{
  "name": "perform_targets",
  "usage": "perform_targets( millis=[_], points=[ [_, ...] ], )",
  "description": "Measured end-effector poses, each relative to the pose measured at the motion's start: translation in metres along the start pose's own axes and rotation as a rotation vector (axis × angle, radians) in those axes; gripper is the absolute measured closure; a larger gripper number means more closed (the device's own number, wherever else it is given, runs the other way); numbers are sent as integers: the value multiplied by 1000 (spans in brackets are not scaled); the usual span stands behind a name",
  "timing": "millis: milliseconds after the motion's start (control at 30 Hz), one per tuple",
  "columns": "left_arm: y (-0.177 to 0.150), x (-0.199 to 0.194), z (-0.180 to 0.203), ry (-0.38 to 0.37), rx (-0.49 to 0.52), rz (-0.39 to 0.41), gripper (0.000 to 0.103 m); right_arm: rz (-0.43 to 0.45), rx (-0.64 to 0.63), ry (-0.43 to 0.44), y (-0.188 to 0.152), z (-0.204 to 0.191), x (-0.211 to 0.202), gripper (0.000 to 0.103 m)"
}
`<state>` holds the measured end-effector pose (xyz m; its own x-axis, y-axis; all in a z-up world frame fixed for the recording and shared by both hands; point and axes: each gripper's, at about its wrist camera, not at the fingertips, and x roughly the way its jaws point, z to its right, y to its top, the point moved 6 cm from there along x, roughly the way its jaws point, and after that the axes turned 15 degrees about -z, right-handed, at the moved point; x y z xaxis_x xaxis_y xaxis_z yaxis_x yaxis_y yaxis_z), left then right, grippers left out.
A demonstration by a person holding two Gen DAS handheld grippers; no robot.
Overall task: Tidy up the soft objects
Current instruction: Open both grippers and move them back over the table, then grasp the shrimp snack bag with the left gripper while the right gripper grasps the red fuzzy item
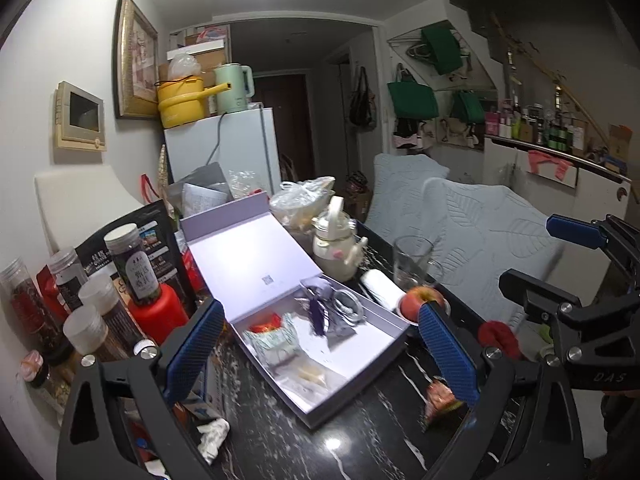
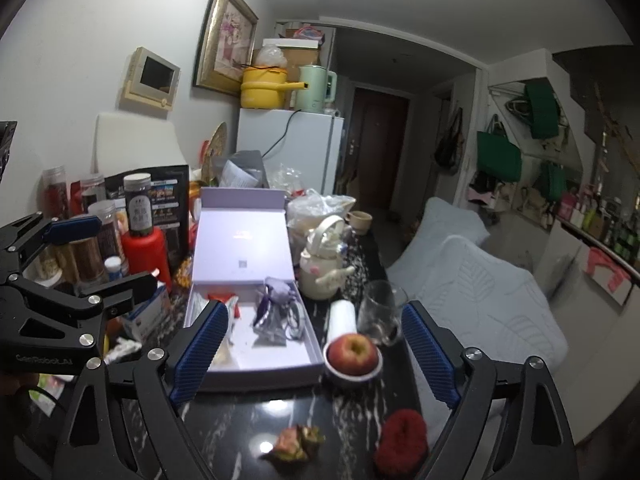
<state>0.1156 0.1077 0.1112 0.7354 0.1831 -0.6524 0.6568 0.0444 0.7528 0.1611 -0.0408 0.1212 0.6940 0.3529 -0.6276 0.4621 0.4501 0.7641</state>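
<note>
Left wrist view: the left gripper (image 1: 320, 350) is spread wide and empty above the dark marble counter (image 1: 360, 432). An open lavender box (image 1: 384, 320) sits at 12 o'clock between its fingers, holding soft pouches.

Right wrist view: the right gripper (image 2: 314, 354) is also spread, empty. A fuzzy red scrunchie (image 2: 401, 437) lies at 5 o'clock on the counter, below an apple (image 2: 353, 354).

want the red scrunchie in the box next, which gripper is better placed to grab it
Probably the right gripper. The red scrunchie lies on the dark table just under its right finger, and its jaws are open and empty. The left gripper, also open, hangs over the box.
</note>
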Motion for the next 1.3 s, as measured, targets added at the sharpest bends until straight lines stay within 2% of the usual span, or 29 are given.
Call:
perform_targets(
  millis=[267, 567, 800, 1033, 1300],
  points=[
    [-25, -20, 29, -76, 43, 10, 4, -24, 29, -37, -44, 5, -29, 12],
    [-52, -16, 62, -156, 84, -44, 4, -80, 104, -79, -97, 20, -39, 11],
    [-73, 3, 85, -190, 104, -80, 4, -131, 165, -130, -133, 35, -33, 11],
    [-93, 32, 103, -289, 74, -152, 4, -167, 219, -140, -162, 51, -19, 11],
    [-114, 67, 117, -289, 60, -246, 4, -221, 250, -105, -184, 66, 11, 11]
  ],
)
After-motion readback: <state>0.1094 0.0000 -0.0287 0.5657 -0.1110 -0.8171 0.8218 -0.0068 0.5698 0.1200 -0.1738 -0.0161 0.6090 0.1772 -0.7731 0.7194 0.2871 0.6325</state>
